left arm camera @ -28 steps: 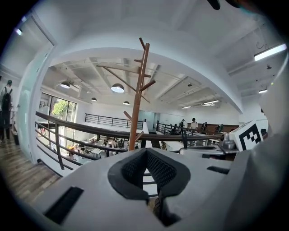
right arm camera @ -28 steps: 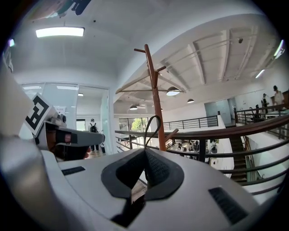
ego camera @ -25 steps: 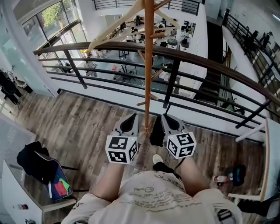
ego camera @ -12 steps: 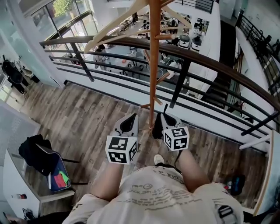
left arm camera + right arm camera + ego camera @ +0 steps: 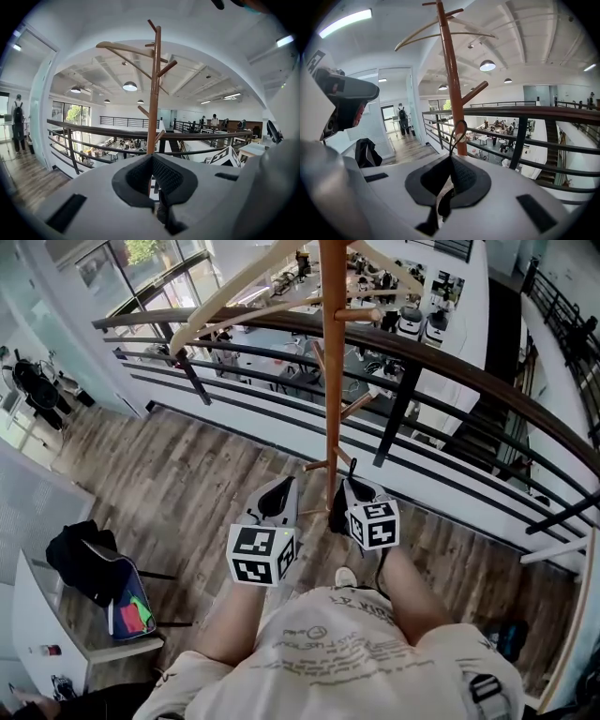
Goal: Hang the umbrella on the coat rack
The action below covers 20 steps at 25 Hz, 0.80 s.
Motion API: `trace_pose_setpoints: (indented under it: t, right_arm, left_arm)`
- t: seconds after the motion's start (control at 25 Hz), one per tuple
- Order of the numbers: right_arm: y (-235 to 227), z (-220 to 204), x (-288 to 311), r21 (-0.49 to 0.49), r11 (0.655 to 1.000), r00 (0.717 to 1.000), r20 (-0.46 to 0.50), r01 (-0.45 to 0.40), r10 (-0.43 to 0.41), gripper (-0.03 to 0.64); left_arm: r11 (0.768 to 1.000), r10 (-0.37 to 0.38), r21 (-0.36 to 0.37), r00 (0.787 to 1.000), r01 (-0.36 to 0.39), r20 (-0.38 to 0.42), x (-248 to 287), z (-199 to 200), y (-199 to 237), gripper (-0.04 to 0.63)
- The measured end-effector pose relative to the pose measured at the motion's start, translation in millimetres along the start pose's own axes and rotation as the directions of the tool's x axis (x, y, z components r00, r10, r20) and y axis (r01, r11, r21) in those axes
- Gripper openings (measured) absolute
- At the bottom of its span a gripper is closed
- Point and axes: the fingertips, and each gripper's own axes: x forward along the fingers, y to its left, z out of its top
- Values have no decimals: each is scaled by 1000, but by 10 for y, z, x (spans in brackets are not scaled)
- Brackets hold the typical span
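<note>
- Coat rack (image 5: 330,381): at the floor's railing edge; right gripper (image 5: 451,161) has come closer to its pole.
- Umbrella (image 5: 337,514): hanging beside the pole, loop (image 5: 458,133) pinched in right jaws; hooking looks near.
- Left gripper (image 5: 151,159): jaws closed, empty.

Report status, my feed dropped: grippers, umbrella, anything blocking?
Left hand-held gripper shut, empty. Right hand-held gripper shut on umbrella strap loop. Loop not yet hung; coat rack just ahead. Nothing blocking.

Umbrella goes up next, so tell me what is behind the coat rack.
Right behind the coat rack runs a dark railing; beyond it, an office floor lies lower down. The rack covers a thin strip of both.
</note>
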Motion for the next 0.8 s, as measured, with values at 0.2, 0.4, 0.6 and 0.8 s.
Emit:
trace_pose_setpoints:
  t: [0.2, 0.4, 0.6, 0.8]
  right_arm:
    - [-57, -63, 114, -7, 1000, 999, -34, 3, -4, 2]
    - [-74, -122, 197, 5, 1000, 999, -52, 6, -6, 3]
    - [-74, -100, 210, 10, 1000, 999, -45, 10, -10, 2]
    - [-97, -135, 223, 22, 999, 998, -61, 24, -22, 3]
  left_arm:
    - [1000, 21, -8, 1000, -22, -15, 46, -28, 56, -2]
    - [999, 31, -14, 999, -31, -27, 101, -81, 122, -2]
    - [1000, 25, -11, 999, -26, -28, 147, -79, 131, -2]
    - [1000, 18, -6, 999, -18, -34, 170, -78, 96, -2]
